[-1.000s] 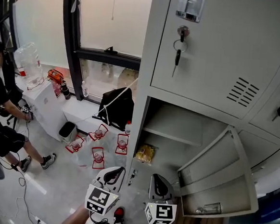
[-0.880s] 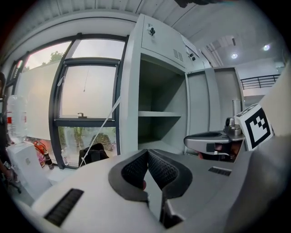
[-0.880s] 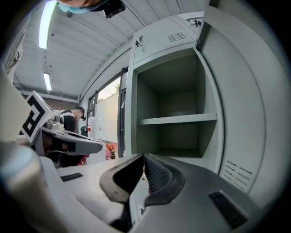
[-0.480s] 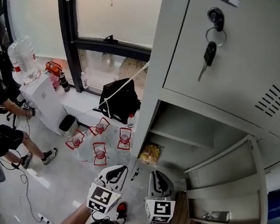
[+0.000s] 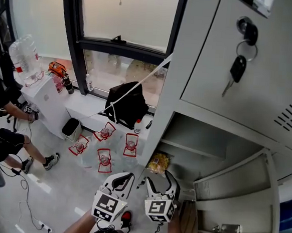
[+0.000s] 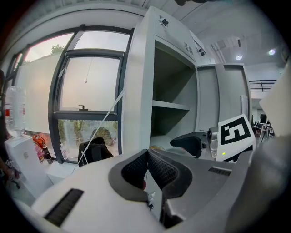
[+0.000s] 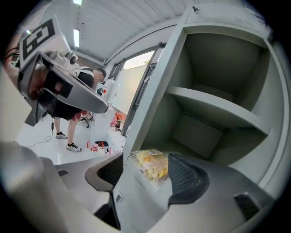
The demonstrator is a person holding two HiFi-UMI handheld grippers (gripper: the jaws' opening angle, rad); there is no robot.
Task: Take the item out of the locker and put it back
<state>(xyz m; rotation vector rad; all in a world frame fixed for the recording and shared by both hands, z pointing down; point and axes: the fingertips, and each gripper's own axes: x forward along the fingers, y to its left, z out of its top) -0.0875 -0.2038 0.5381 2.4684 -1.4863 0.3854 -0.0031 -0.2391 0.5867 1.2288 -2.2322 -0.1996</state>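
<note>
A clear bag of yellow snacks [image 5: 158,163] lies on the floor of the open lower locker compartment [image 5: 204,143], near its front left corner. My right gripper [image 5: 160,181] is just in front of it. Its jaws have just been opening and stand open. In the right gripper view the bag [image 7: 152,166] shows through the gap beyond the pads [image 7: 186,177], and neither pad presses on it. My left gripper [image 5: 123,179] hangs beside the right one, outside the locker. Its pads [image 6: 157,169] meet with nothing between them, so it is shut.
The locker door [image 5: 240,196] stands swung out to the right. A shelf [image 7: 213,107] divides the compartment. Keys [image 5: 237,69] hang from the door above. On the floor to the left are red-framed items [image 5: 105,160], a black bag [image 5: 127,104], a small bin [image 5: 72,129] and a person [image 5: 0,117].
The right gripper's jaws went from shut to open, and its marker cube rolled over. The gripper shifted left, nearer the bag. The left gripper has barely shifted.
</note>
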